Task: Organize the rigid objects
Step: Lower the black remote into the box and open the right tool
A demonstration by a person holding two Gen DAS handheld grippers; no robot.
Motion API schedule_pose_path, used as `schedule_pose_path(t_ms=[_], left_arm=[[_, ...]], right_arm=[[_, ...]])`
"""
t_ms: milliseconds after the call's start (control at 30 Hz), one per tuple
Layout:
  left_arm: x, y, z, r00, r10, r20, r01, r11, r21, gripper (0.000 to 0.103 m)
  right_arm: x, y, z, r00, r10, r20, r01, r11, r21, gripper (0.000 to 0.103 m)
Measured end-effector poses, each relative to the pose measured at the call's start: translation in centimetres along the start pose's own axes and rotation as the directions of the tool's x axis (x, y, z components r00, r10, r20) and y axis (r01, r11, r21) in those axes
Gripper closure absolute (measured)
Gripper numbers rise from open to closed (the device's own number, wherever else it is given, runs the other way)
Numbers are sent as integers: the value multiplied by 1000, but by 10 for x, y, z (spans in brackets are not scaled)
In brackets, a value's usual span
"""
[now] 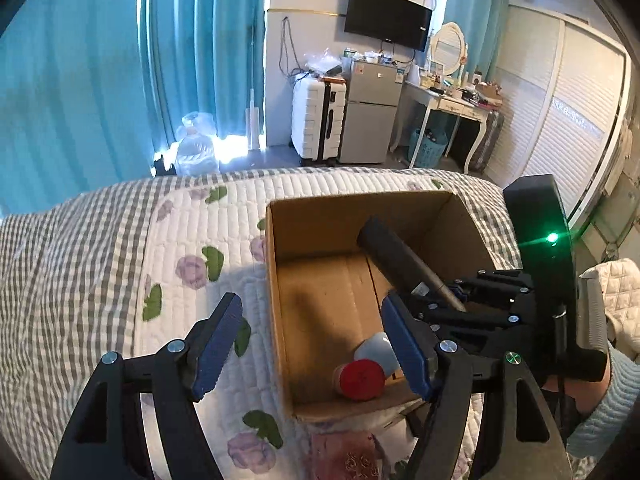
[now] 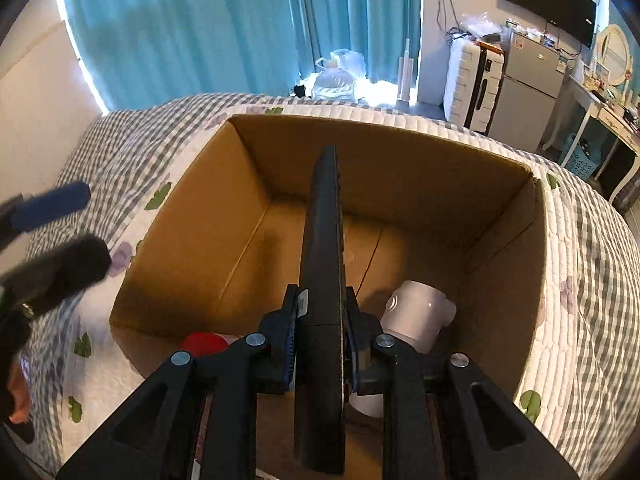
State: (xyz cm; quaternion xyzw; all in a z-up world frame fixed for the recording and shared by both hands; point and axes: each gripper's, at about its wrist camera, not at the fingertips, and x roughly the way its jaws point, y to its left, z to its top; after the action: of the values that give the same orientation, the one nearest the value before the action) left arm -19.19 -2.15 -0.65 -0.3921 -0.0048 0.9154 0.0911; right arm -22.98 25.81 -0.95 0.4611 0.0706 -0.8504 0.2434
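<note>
We have our left gripper (image 1: 310, 344) spread wide and holding nothing, hovering over the quilted floral-and-gingham bedspread (image 1: 120, 248) with its right blue pad just at the near left wall of the open brown cardboard box (image 1: 276, 280). Nearest inside that box lies a red-capped round container (image 1: 360, 380), and just beside it to the right a white ceramic mug (image 2: 416, 312) rests on its side; we judge these two to be already sorted away. Our right gripper (image 2: 320, 344) is clamped on a long flat black object (image 2: 324, 240), something like a remote or a case, though we cannot tell which. It is held edge-up above the middle of the box, pointing toward the far wall and not yet touching the floor of it. So we judge the task well under way: two things are in, a third is over the opening and only needs lowering and release. On the bedspread around the box we see no other loose items, but much of the bed lies outside both views. Far beyond stand teal curtains (image 1: 100, 60), a white suitcase (image 1: 318, 120) and a small grey fridge (image 1: 370, 112).
</note>
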Motion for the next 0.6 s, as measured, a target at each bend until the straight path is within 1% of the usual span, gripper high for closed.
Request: schedule_pose_path(t_ms=[33,67,100,167,233,267,367,433,467,500,567,600], left_arm=[[-2,1,-3,1000,-9,-7,9,1000,-6,28],[-3,0,-5,1000,-11,-11,11,1000,-6,28],[-7,0,-8,1000,-11,-12,11,1000,-1,28],[-16,-3,-12,1000,-4,-9,5,1000,12,28],[-27,-5,-17,1000,-4,-4,4,1000,15,28],[-33,-5,-21,1000,-6,-2,6,1000,15,28],[-50,-7,-30,1000,-1,0,1,1000,19,28],[-59,-8,-38,1000,4,3,-4,1000,25,28],[-62,-9,-41,1000,6,-2,-6,1000,26,28],[-65,-10,-45,1000,9,-8,-9,1000,27,27],[-69,-10,-58,1000,14,-25,-14,1000,19,26],[-68,-9,-66,999,15,-38,-15,1000,7,26]], right_arm=[[-3,0,-1,1000,-2,3,2,1000,6,83],[-6,-1,-3,1000,-3,7,3,1000,9,77],[-11,-2,-4,1000,-4,15,3,1000,9,64],[-25,0,-7,999,-17,48,17,1000,6,52],[-44,2,-11,996,-31,80,32,999,-3,51],[-52,4,-14,996,-35,88,35,999,-4,49],[-88,11,-28,990,-34,139,34,999,5,38],[-105,16,-35,986,-32,162,33,999,-2,35],[-113,20,-39,985,-33,170,35,999,-10,30],[-122,27,-48,983,-47,180,52,998,-24,26],[-136,38,-62,977,-70,204,83,995,-57,23],[-141,42,-67,974,-73,213,88,994,-65,18]])
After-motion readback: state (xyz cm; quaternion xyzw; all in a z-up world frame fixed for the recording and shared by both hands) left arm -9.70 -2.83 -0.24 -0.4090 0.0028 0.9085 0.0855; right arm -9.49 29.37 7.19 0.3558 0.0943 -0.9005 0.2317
